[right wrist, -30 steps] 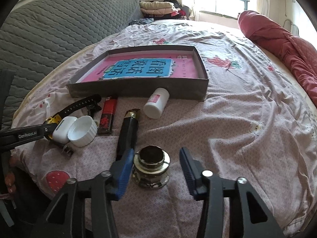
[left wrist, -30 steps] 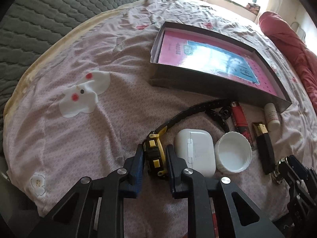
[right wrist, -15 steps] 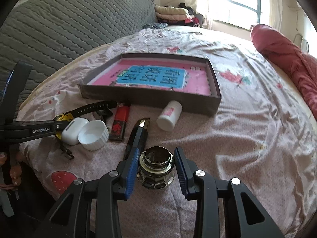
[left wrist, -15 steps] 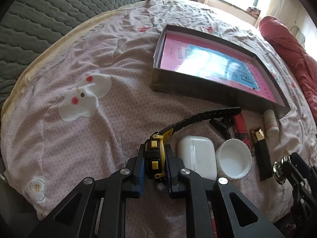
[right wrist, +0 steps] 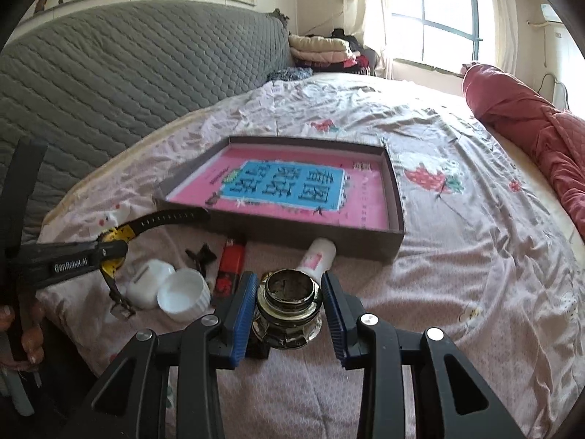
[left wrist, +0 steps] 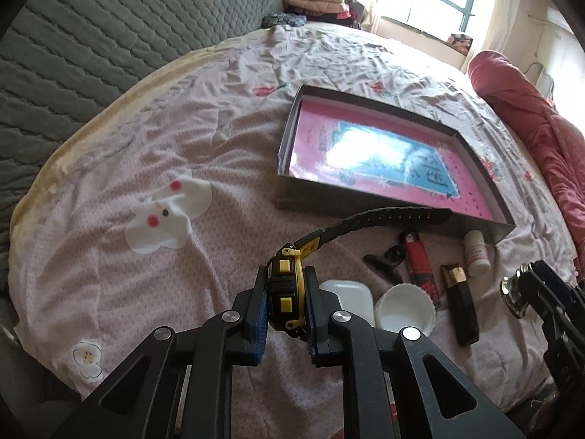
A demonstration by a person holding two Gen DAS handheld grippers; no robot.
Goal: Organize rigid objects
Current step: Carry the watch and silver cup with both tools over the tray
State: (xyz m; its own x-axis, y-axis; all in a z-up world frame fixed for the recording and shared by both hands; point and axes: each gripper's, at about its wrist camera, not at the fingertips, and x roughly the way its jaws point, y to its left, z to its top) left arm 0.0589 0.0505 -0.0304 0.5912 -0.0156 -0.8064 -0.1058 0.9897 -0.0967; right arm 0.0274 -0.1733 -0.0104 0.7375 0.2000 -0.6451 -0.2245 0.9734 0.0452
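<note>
My left gripper (left wrist: 286, 301) is shut on a yellow-and-black watch (left wrist: 287, 292) and holds it above the bed, its black strap (left wrist: 380, 217) sticking out toward the box. My right gripper (right wrist: 289, 301) is shut on a round glass jar (right wrist: 289, 309) with a dark metal rim, lifted off the sheet. A shallow dark box (right wrist: 310, 236) with a pink and blue book inside lies on the bed (left wrist: 182, 139); it also shows in the left wrist view (left wrist: 289, 161). The watch shows at the left of the right wrist view (right wrist: 117, 245).
On the sheet before the box lie a white earbud case (left wrist: 351, 294), a white lid (left wrist: 407, 307), a black clip (left wrist: 387, 261), a red lighter (left wrist: 418, 259), a black and gold lipstick (left wrist: 460, 301) and a small white bottle (left wrist: 475, 252). Grey headboard at left, red quilt at right.
Both grippers closed: the left onto the watch, the right onto the glass jar. Both have since lifted their objects off the sheet.
</note>
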